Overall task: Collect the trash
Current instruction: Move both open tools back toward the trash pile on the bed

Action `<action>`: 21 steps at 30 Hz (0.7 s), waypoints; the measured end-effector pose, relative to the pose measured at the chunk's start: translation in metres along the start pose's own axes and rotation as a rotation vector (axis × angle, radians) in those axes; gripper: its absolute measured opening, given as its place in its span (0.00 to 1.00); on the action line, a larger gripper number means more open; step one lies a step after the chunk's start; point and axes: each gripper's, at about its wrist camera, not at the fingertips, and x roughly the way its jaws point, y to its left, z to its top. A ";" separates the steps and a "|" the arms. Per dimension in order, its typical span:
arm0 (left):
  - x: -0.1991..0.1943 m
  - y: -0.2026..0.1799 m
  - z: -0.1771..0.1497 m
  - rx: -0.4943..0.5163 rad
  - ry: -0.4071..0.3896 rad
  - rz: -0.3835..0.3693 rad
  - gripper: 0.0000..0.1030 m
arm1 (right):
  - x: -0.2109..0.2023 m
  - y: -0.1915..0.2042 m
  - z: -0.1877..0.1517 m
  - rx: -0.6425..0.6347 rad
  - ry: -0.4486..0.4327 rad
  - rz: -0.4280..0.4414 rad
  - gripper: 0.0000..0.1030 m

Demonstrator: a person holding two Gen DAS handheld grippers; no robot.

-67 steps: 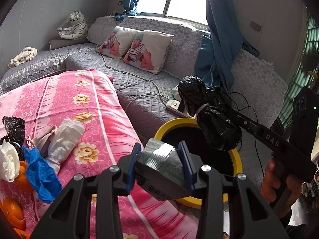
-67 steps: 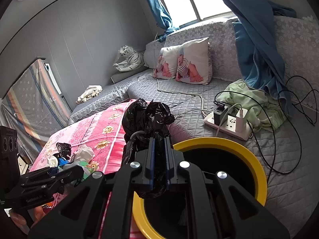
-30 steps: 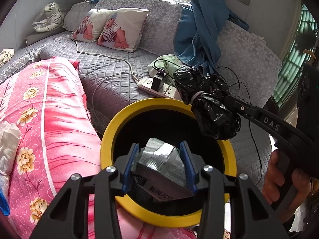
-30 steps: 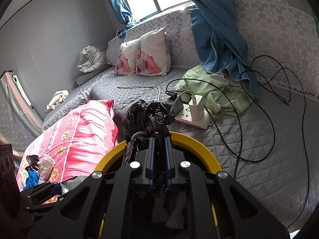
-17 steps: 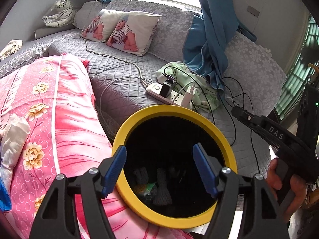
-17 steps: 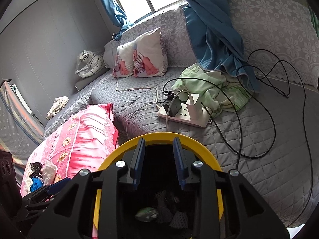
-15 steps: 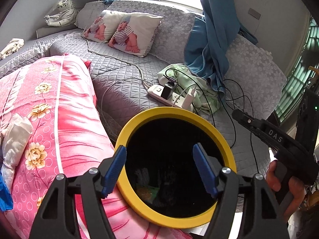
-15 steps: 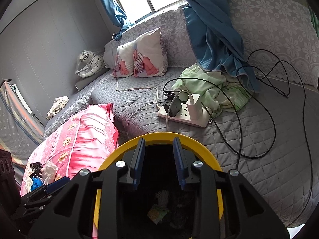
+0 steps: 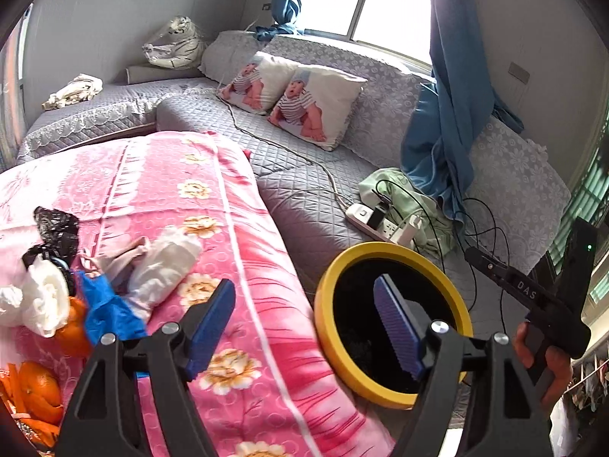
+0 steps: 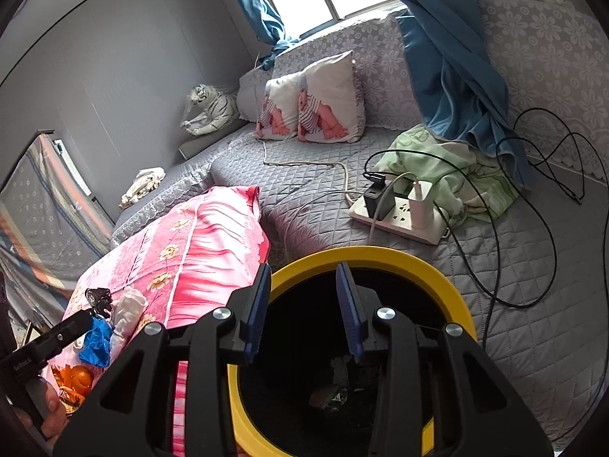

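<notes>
A yellow-rimmed black bin (image 9: 380,251) (image 10: 380,257) stands between the pink floral quilt (image 9: 213,198) and the grey sofa. Trash lies inside the bin (image 10: 331,392). My left gripper (image 9: 304,316) is open and empty, over the quilt's edge beside the bin. My right gripper (image 10: 302,304) is open and empty above the bin's mouth. On the quilt at the left lie a black bag (image 9: 53,228), white crumpled paper (image 9: 167,262), a blue wrapper (image 9: 106,312) and orange peels (image 9: 38,384).
A white power strip (image 10: 399,217) with chargers and black cables lies on the sofa behind the bin, next to a green cloth (image 10: 449,175). Two baby-print pillows (image 9: 297,103) and a blue curtain (image 9: 445,114) are at the back.
Both grippers opened and let go: the silver packet and the black bag are gone from the fingers. The left gripper has since swung left towards the quilt.
</notes>
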 end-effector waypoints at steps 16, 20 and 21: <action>-0.140 0.137 -0.064 -0.174 -0.133 0.291 0.85 | 0.032 0.114 -0.035 -0.232 0.136 0.220 0.55; -0.156 0.154 -0.089 -0.199 -0.127 0.338 0.86 | 0.041 0.149 -0.052 -0.316 0.175 0.264 0.55; -0.157 0.158 -0.094 -0.211 -0.120 0.336 0.86 | 0.041 0.159 -0.057 -0.344 0.181 0.275 0.55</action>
